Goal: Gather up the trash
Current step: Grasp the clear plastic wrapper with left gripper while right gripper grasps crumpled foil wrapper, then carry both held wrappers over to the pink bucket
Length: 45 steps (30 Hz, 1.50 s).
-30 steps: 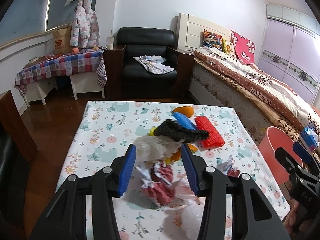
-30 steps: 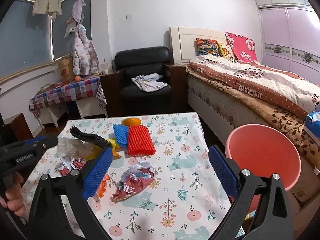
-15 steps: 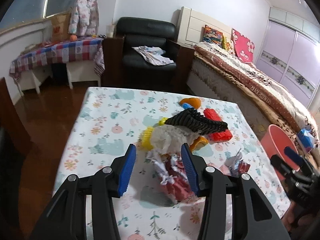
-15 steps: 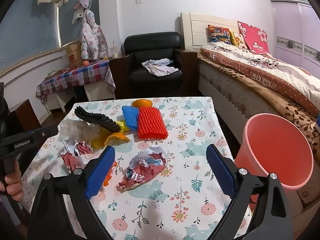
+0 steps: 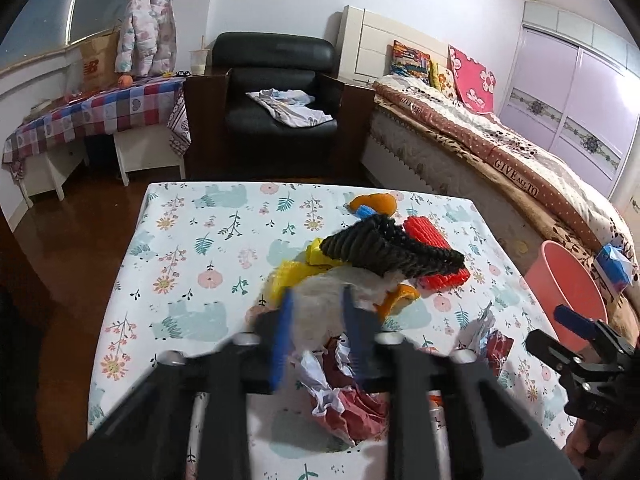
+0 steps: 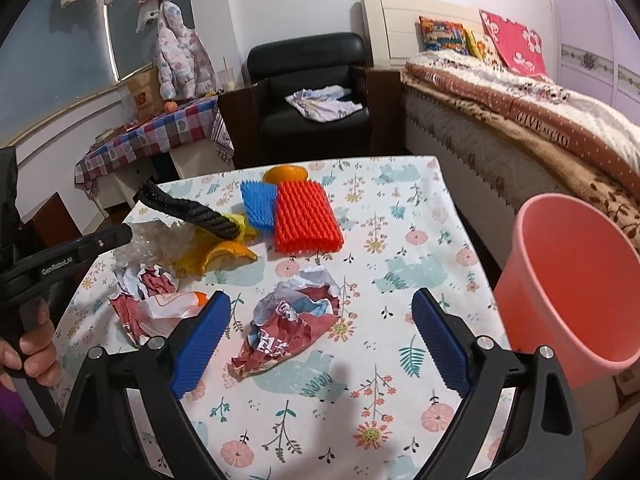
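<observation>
Trash lies on the floral table [image 5: 192,248]: a clear crumpled plastic bag [image 5: 320,312], black foam net [image 5: 392,248], red foam net [image 6: 308,216], blue foam net [image 6: 258,204], orange peels [image 6: 226,256], and red-white crumpled wrappers [image 6: 292,320] [image 5: 352,404]. My left gripper [image 5: 318,328], blurred, has its jaws narrowed around the clear plastic bag; it also shows in the right wrist view [image 6: 120,236]. My right gripper [image 6: 320,340] is wide open above the near crumpled wrapper, holding nothing. A pink bin [image 6: 576,292] stands at the table's right edge.
A bed [image 5: 500,152] runs along the right behind the bin. A black armchair [image 5: 276,92] with a cloth stands beyond the table. A checkered side table [image 5: 96,108] is at far left. Dark wood floor lies left of the table.
My left gripper has moved forward over the trash pile and its jaws have narrowed around the clear plastic bag. My right gripper has dropped closer over the near wrapper, still open.
</observation>
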Each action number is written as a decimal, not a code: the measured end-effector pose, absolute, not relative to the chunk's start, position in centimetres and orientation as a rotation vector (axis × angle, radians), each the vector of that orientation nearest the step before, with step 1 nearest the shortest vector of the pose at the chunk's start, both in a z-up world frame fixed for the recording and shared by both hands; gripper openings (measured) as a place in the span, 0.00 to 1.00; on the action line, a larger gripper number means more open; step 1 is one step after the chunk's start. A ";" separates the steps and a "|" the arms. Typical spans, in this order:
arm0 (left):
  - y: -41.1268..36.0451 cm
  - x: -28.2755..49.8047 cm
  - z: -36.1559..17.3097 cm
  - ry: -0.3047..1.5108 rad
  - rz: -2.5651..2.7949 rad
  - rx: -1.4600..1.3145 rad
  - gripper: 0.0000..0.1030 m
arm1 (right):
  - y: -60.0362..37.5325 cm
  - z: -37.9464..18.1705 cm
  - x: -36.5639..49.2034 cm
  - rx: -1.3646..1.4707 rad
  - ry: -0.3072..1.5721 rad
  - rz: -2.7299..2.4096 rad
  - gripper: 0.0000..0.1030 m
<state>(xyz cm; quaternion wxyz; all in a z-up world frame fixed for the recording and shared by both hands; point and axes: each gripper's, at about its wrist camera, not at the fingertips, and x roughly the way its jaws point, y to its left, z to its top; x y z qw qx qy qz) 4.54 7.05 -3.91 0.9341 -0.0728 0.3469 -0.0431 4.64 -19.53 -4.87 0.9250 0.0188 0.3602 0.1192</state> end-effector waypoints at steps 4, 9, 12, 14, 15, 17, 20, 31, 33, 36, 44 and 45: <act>7.8 4.1 -3.9 0.699 -0.095 -0.182 0.11 | -19.1 -5.8 5.6 0.050 0.790 0.264 0.77; 8.6 3.2 -3.4 0.682 -0.092 -0.211 0.10 | -18.5 -7.2 6.5 0.055 0.874 0.283 0.52; 9.1 2.4 -2.7 0.669 -0.088 -0.233 0.10 | -18.9 -7.9 6.8 0.103 0.915 0.308 0.28; 9.2 1.9 -2.2 0.659 -0.086 -0.234 0.10 | -19.0 -7.8 6.7 0.109 0.910 0.311 0.19; 9.3 1.6 -1.9 0.653 -0.085 -0.234 0.10 | -19.0 -7.7 6.6 0.110 0.905 0.325 0.10; 9.4 1.0 -1.0 0.638 -0.088 -0.237 0.10 | -19.1 -7.2 6.2 0.109 0.893 0.338 0.04; 9.2 0.3 0.4 0.608 -0.094 -0.236 0.10 | -19.5 -6.3 5.6 0.114 0.863 0.356 0.02; 4.5 -1.8 5.5 0.515 -0.195 -0.197 0.10 | -23.6 -0.8 2.9 0.147 0.688 0.343 0.01; 3.1 -1.9 6.2 0.505 -0.228 -0.194 0.10 | -24.9 0.2 2.4 0.151 0.653 0.316 0.01; 0.2 -1.8 7.0 0.497 -0.299 -0.180 0.10 | -27.3 1.4 1.7 0.169 0.617 0.261 0.01; -8.3 -0.7 7.4 0.507 -0.461 -0.137 0.10 | -34.5 2.6 0.7 0.218 0.570 0.076 0.01; -9.5 -0.5 7.2 0.514 -0.479 -0.132 0.10 | -35.7 2.5 0.7 0.226 0.569 0.050 0.01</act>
